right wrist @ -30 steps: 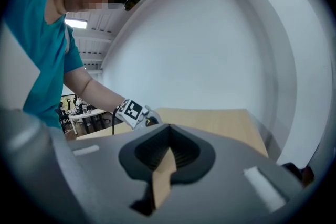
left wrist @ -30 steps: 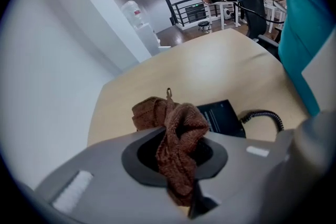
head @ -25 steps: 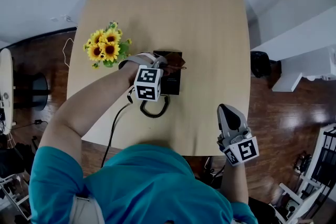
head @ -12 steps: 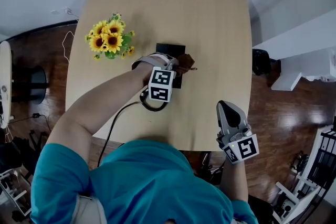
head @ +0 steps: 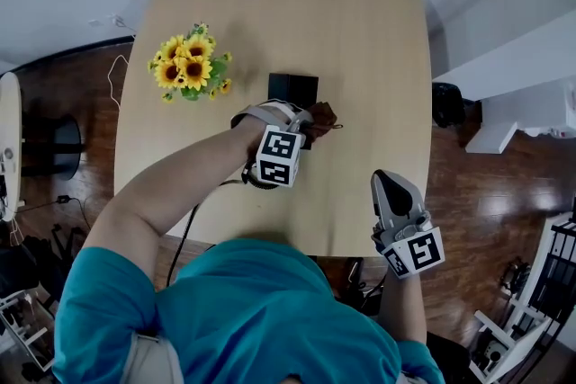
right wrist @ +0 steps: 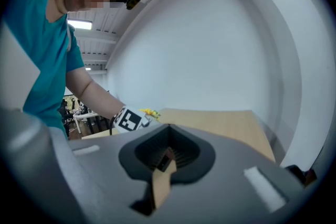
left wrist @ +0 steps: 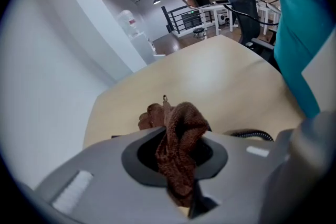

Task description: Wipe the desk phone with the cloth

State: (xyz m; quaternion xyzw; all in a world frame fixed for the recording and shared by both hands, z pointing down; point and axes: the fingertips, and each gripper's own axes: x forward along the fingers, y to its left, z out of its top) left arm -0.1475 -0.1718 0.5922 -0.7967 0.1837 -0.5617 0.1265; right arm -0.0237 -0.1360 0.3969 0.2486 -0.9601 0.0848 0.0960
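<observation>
Left gripper (head: 307,120), which I hold clamped on the cloth (head: 322,115) at the phone's (head: 293,89) near-right edge, should press flat and sweep evenly; right gripper (head: 392,192) closed, empty.

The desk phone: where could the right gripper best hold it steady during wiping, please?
Probably the desk phone's bare far end, approached from the right: the left gripper and brown cloth cover its near half, and the coiled cord leaves at the near left. It looks like a low, flat block, so pinch its right edge.
</observation>
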